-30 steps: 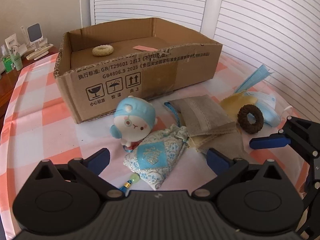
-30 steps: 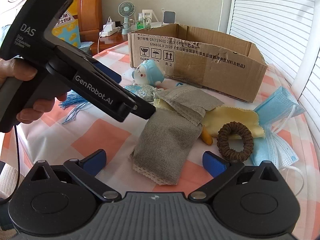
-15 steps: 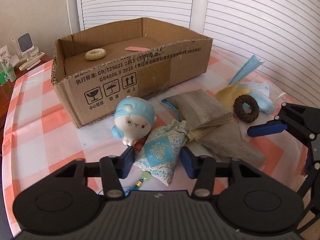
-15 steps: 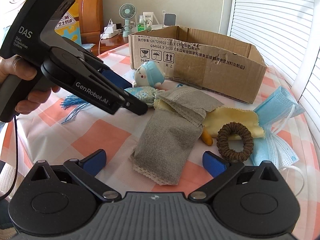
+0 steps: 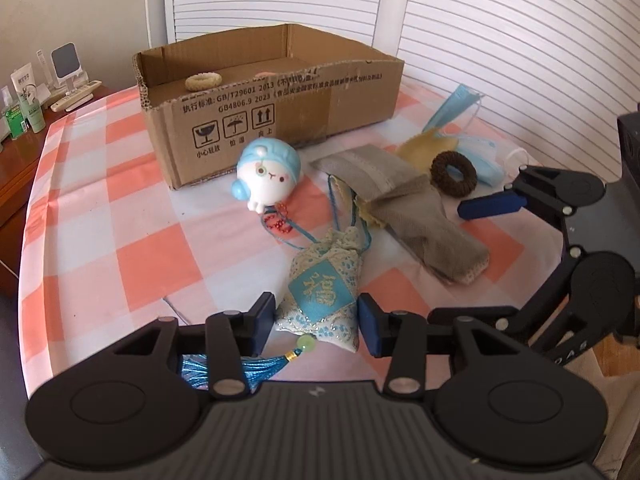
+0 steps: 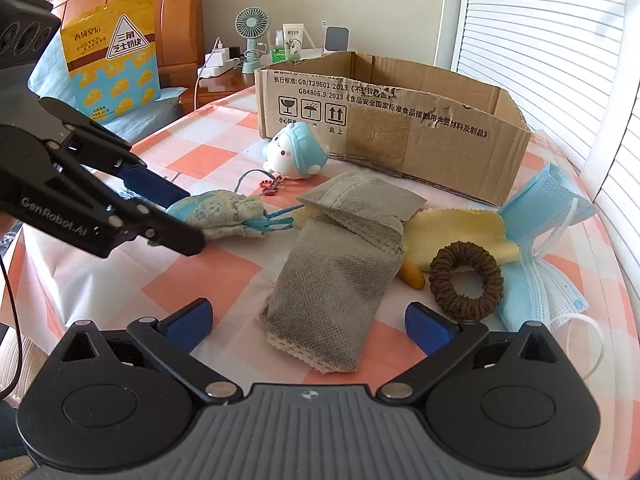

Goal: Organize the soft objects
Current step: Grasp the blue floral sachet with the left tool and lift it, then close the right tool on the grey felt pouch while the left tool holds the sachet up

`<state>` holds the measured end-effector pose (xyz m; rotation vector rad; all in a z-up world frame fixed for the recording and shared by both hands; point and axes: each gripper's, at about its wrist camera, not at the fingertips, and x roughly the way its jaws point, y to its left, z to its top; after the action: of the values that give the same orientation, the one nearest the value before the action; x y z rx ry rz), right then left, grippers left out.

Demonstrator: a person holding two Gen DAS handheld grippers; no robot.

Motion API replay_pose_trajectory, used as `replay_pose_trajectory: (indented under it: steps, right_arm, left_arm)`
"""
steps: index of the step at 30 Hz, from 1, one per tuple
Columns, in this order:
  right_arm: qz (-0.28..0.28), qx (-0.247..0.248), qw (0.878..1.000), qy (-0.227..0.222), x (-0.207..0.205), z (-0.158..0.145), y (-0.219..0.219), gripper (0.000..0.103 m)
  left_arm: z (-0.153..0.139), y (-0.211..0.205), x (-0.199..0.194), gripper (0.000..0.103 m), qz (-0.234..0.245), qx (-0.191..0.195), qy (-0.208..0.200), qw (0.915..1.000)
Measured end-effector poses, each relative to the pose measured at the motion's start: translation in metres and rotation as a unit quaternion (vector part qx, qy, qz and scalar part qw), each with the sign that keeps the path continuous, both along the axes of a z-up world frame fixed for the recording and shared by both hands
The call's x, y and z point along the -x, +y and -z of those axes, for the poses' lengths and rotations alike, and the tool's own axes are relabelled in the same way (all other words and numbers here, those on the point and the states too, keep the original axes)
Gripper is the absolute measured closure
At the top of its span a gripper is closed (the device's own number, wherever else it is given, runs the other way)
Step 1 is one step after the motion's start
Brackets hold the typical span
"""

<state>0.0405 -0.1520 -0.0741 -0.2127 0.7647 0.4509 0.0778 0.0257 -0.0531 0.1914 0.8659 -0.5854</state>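
Left gripper (image 5: 318, 322) clamped on blue embroidered sachet (image 5: 322, 292), pads touching both sides of its lower end, tassel (image 5: 256, 368) trailing under left finger. Sachet on checkered tablecloth (image 5: 100, 208), well short of cardboard box (image 5: 280, 96). Right gripper (image 6: 308, 320) wide open, holding nothing, just above grey fabric pouch (image 6: 340, 276).

Plush toy (image 5: 267, 176) before box (image 5: 280, 116) (touching?)
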Motion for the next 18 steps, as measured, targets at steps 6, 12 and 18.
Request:
replay_pose_trajectory:
  steps: [6, 12, 18]
  right_arm:
    - [0.003, 0.0, 1.0, -0.001, 0.0, 0.001, 0.0, 0.0]
    - [0.007, 0.0, 1.0, 0.0, -0.002, 0.001, 0.001, 0.0]
    - [0.001, 0.004, 1.0, 0.004, -0.008, 0.0, 0.009, 0.005]
  left_arm:
    - [0.004, -0.012, -0.013, 0.044, 0.026, -0.013, -0.011, 0.9995]
    - [0.003, -0.018, -0.011, 0.066, 0.041, -0.01, -0.016, 0.999]
    - [0.003, -0.009, -0.009, 0.066, 0.023, -0.009, -0.017, 0.9995]
